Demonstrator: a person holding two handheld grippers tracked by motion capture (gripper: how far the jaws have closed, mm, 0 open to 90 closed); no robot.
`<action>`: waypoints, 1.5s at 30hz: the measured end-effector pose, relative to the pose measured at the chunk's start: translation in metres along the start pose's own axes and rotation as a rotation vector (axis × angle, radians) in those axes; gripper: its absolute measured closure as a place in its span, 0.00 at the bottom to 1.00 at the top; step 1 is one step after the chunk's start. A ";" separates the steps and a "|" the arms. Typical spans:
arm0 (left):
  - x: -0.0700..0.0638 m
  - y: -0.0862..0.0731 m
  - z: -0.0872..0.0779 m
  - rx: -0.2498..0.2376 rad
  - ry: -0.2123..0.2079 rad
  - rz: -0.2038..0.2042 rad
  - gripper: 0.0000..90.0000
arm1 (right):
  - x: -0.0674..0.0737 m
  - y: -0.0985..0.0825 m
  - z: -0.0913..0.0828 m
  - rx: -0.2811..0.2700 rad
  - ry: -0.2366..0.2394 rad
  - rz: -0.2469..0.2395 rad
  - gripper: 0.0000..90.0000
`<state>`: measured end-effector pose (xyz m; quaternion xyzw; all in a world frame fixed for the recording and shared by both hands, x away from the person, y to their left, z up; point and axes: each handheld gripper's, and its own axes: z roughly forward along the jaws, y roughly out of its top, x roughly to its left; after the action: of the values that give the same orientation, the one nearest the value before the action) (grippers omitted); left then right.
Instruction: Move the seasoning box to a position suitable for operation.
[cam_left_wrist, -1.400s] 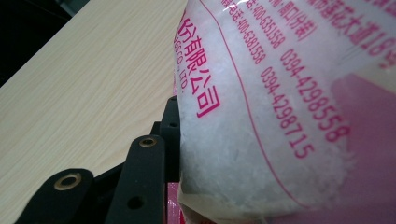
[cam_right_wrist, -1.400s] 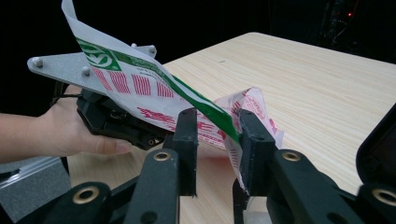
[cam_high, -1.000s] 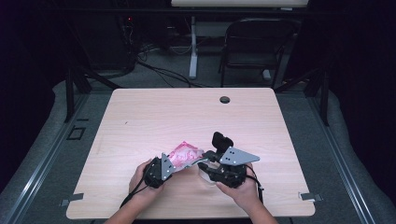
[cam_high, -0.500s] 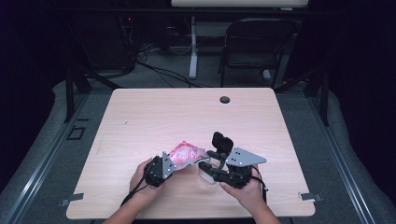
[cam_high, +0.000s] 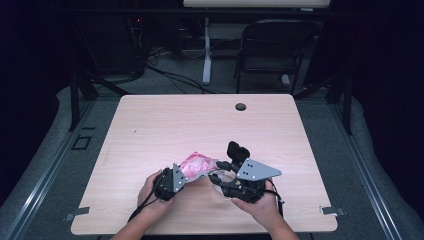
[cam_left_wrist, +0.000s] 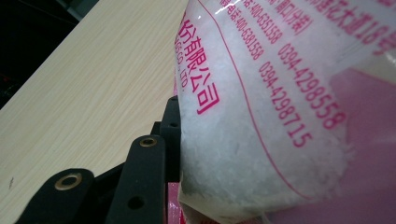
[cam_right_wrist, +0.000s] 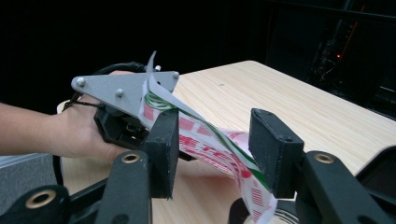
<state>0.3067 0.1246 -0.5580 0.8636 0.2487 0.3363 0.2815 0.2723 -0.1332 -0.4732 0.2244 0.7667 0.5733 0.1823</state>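
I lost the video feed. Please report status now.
Left gripper clamps pink bag. Right gripper fingers just opening, bag edge between, loose. Table unobstructed.

Glossy plastic bag (cam_left_wrist: 280, 116), matt pale wood table (cam_high: 165, 125)

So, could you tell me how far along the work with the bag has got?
Done: the bag is off the table, clamped by the left gripper. In hand: the right gripper sits at the bag's free edge; its jaws have just been opening, and in the right gripper view the edge runs between them, against one pad and clear of the other. Left: probably a fresh grip there; the bag's granules remain inside.
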 end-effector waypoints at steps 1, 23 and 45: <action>0.000 0.000 0.000 -0.001 0.003 0.004 0.73 | 0.001 0.000 0.001 0.000 0.003 -0.003 0.59; 0.002 0.002 -0.004 -0.007 0.052 0.029 0.74 | -0.005 -0.009 0.006 0.071 -0.003 0.008 0.80; 0.008 0.015 -0.013 -0.033 0.130 0.070 0.74 | -0.009 -0.010 0.001 0.080 -0.014 0.022 0.99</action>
<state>0.3059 0.1233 -0.5367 0.8434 0.2304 0.4056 0.2668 0.2791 -0.1394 -0.4829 0.2439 0.7853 0.5424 0.1721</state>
